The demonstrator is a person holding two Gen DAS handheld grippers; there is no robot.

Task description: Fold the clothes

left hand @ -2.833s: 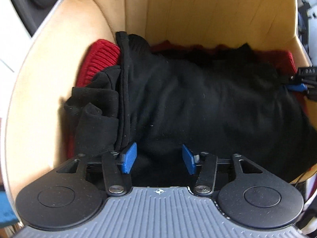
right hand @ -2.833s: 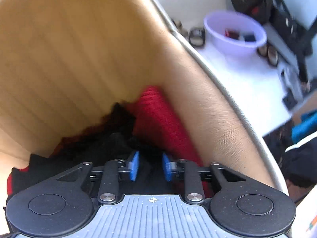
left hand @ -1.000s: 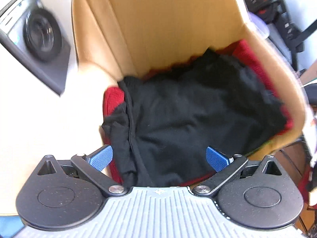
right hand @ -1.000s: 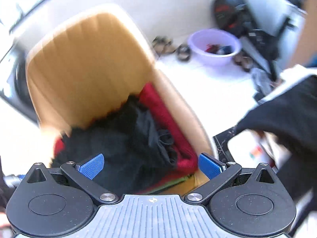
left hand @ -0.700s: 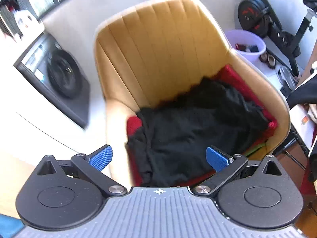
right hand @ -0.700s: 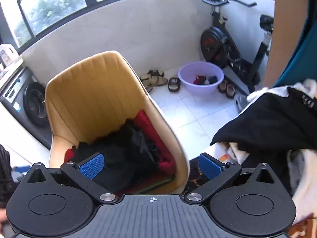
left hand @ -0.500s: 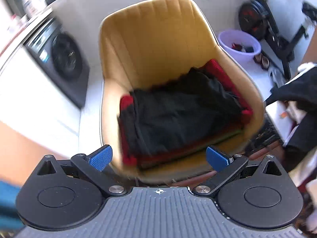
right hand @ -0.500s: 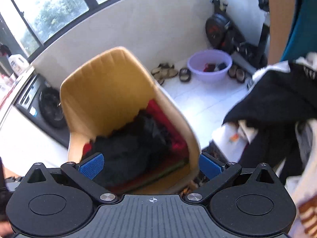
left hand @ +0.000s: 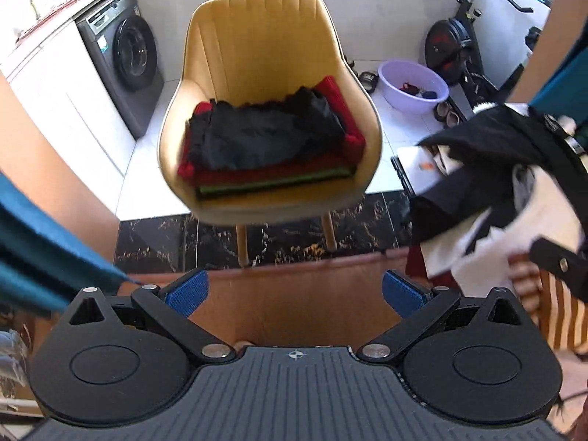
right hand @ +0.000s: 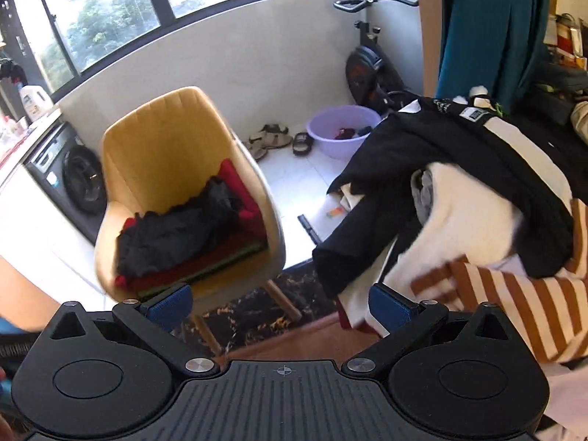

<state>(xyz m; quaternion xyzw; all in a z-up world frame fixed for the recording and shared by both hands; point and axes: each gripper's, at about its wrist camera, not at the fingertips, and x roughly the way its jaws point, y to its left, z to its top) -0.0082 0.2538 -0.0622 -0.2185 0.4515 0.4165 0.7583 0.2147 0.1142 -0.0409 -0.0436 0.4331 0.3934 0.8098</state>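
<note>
One folded stack (left hand: 272, 169) lying crosswise

A home laundry balcony — a front-loading washing machine (left hand: 125, 58) under a white counter, a detergent bottle (right hand: 35, 103), a purple basin (left hand: 413, 86), sandals (right hand: 273, 139) on tile, an exercise bike (left hand: 463, 36), a yellow chair (left hand: 264, 47) — and big windows (right hand: 110, 3).
</note>
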